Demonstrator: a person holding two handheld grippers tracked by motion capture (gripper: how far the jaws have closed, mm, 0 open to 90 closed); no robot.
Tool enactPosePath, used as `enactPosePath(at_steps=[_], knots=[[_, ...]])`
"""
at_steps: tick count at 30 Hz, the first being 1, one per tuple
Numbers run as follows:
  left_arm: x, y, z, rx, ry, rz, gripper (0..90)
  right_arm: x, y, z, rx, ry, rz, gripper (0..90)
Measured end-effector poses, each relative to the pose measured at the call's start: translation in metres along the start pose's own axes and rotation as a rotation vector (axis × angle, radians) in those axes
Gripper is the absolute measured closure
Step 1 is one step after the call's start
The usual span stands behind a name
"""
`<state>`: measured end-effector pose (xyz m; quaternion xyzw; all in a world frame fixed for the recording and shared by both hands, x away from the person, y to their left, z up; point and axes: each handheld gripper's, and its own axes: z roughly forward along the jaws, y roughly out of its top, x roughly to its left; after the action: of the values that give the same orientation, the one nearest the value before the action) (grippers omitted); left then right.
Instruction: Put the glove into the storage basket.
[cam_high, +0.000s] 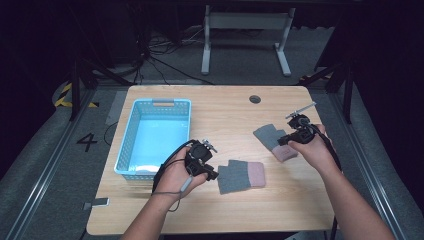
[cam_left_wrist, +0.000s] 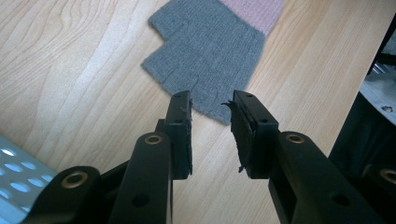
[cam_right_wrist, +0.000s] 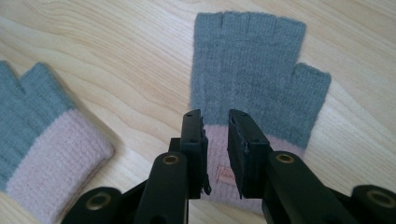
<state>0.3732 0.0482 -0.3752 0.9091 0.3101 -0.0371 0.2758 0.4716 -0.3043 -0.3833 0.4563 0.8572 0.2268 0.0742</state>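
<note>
High view, one wooden counter (cam_high: 235, 107), three loose items and two hand-held grippers.

Item 1: basket (cam_high: 131, 135), pale blue plastic with pierced walls, at the left side of the counter near its left edge, long axis running front to back. Nothing lay in it; judged to be the receptacle for the gloves.

Item 2: near glove (cam_high: 241, 175), grey fingerless knit with a pink cuff, flat on the counter toward the front edge, around the middle. Finger stubs pointed left toward the left gripper (cam_high: 206, 167), cuff to the right. That gripper stood just beside the finger end, between glove and basket, jaws partly parted and holding nothing. In the left gripper view the glove (cam_left_wrist: 210, 60) lay just beyond the fingertips (cam_left_wrist: 183, 112), apparently not touched. Judged poised to pinch the finger end.

Item 3: far glove (cam_high: 273, 140), same pattern, toward the right side of the counter, lying at a slant, cuff toward the front. The right gripper (cam_high: 292, 132) hung over its cuff end. In the right gripper view the jaws stood a little apart above the pink cuff (cam_right_wrist: 219, 172) with a small label; no cloth was pinched between them. The glove lay flat and spread, as if set down rather than dropped.

Both gloves rested well apart.
</note>
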Motion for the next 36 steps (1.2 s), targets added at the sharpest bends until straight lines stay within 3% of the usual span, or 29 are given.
enactPosePath(at_steps=[15, 22, 30, 36], knots=[[0.001, -0.001, -0.001, -0.003, 0.001, -0.003, 68.8, -0.021, 0.022, 0.023, 0.108, -0.040, 0.071, 61.6], [0.002, -0.001, -0.002, -0.010, 0.005, -0.004, 67.8, -0.028, 0.026, 0.038, 0.133, -0.045, 0.098, 56.2], [0.002, -0.001, -0.002, -0.009, 0.003, -0.006, 67.6, -0.027, 0.025, 0.050, 0.171, -0.050, 0.092, 49.3], [0.002, -0.001, 0.000, -0.006, 0.005, -0.005, 67.3, -0.023, 0.025, 0.054, 0.188, -0.084, 0.080, 50.6]])
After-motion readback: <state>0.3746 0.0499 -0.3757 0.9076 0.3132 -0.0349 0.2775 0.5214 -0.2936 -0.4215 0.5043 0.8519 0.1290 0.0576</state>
